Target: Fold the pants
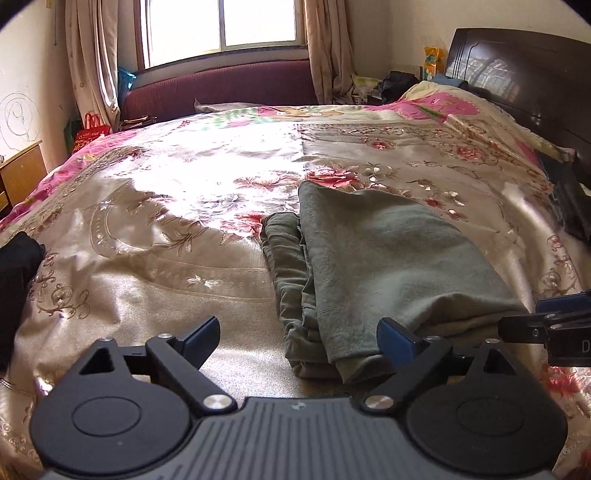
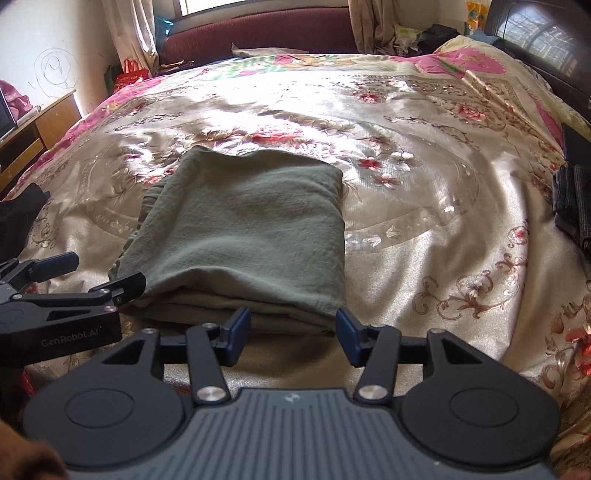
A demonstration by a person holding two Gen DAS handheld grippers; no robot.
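Lying folded near the bed's (image 2: 461,258) front edge, the green pants (image 2: 243,229) are looking finished, so both grippers (image 1: 297,338) (image 2: 293,330) are hanging open-jawed, gripping nothing.

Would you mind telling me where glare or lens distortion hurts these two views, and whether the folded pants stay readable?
Left wrist view: sunlight from the window blows out the bedspread left of the pants, which stay readable; fisheye bends the headboard. Right wrist view: milder glare beyond the pants, fabric creases clear; black vignette fills the corners.
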